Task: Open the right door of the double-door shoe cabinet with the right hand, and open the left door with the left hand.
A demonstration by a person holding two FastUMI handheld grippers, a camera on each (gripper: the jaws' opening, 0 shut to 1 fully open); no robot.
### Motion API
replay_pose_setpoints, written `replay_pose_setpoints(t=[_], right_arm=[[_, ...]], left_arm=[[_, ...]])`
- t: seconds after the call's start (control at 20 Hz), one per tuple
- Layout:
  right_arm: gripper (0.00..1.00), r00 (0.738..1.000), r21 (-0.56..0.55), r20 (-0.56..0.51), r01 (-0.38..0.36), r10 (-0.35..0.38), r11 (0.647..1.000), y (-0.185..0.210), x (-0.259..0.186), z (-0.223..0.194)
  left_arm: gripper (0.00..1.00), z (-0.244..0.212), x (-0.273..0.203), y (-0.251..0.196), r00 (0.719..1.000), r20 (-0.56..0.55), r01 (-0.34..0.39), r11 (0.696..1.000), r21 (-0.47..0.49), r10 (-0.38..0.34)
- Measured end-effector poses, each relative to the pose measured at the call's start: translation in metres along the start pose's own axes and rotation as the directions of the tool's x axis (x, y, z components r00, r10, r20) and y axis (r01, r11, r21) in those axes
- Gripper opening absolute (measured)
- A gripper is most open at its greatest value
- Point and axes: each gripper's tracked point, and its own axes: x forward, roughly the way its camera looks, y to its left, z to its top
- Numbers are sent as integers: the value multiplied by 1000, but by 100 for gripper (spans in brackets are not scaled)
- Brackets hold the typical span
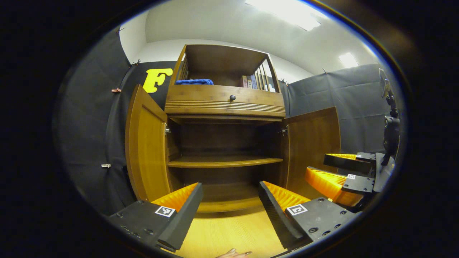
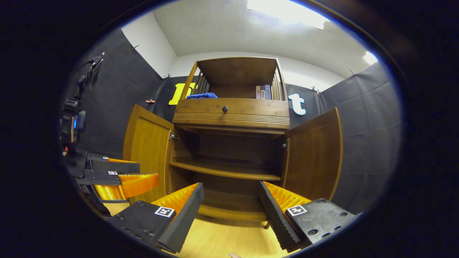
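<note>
Cabinet (image 2: 231,143) standing ahead, right door (image 2: 313,157) and left door (image 2: 147,150) both swinging wide open. Left gripper (image 1: 229,204) and right gripper (image 2: 231,206) hovering apart from doors, fingers spread, gripping nothing. Task looking finished; next move probably only retreating.

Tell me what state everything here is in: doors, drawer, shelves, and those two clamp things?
Left wooden cabinet door: swung wide open.
Right wooden cabinet door: swung wide open.
Wooden drawer with dark round knob: closed.
Lower wooden shelf inside the cabinet: bare.
Blue cloth: lying on the open top shelf.
Row of books: upright, top shelf.
Left gripper: jaws open, holding nothing.
Right gripper: jaws open, holding nothing.
</note>
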Motion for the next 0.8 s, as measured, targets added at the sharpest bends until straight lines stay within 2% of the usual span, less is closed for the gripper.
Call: replay_pose_setpoints(t=[0.25, 0.3, 0.4, 0.8], right_arm=[[97, 1000, 3, -12, -3, 3, 1000, 1, -1, 1], [95, 1000, 3, -11, 0, 0, 1000, 0, 0, 1], [98, 1000, 3, -6, 10, -10, 1000, -1, 0, 1], [97, 999, 28, -17, 36, -36, 999, -11, 5, -7]], left_arm=[[99, 6, 0, 12, 999, 6, -42, 999, -14, 42], [99, 8, -1, 12, 999, 9, -41, 999, -12, 41], [98, 8, -1, 9, 999, 11, -34, 999, -9, 34], [98, 6, 2, -6, 1000, 14, -15, 1000, 17, 15]])
